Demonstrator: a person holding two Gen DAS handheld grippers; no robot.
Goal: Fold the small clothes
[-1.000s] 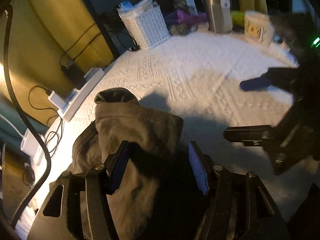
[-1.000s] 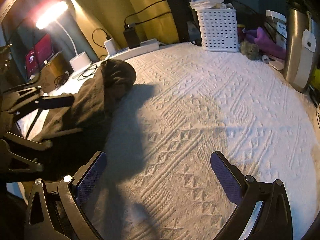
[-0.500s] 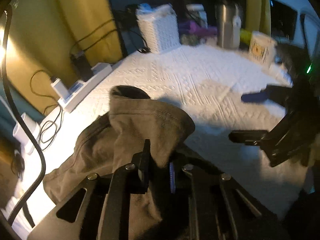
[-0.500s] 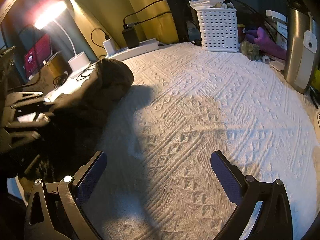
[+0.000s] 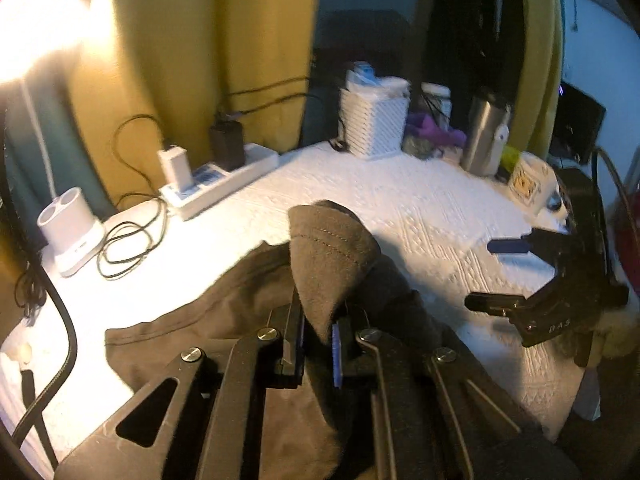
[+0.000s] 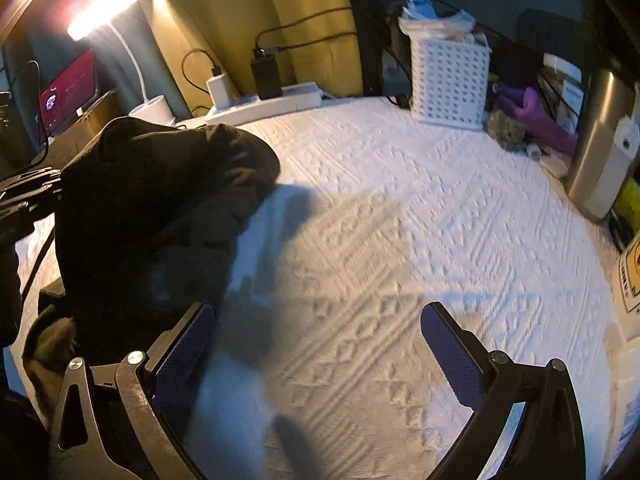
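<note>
A dark brown garment [image 5: 332, 248] lies bunched on the white textured bedspread [image 5: 420, 208]. My left gripper [image 5: 318, 332] has a raised fold of it between its blue pads, which press on the cloth while the jaws are still closing. That fold stands up above the fingertips, and the rest trails left and under the gripper. In the right wrist view the garment [image 6: 160, 184] is a dark heap at the left. My right gripper [image 6: 318, 316] is open over bare bedspread to the right of the heap, with nothing between its fingers. It also shows as the right gripper [image 5: 500, 276] in the left wrist view.
A white power strip [image 5: 224, 184] with plugs and loose cables runs along the far left edge, beside a lit lamp base [image 5: 72, 236]. A white basket [image 6: 450, 80], a steel flask [image 6: 600, 140], purple cloth and a carton crowd the back right.
My left gripper's jaws have closed from wide apart onto a fold of the garment and lifted it. The view rolled and swung. The right gripper stayed open and drifted slightly.
</note>
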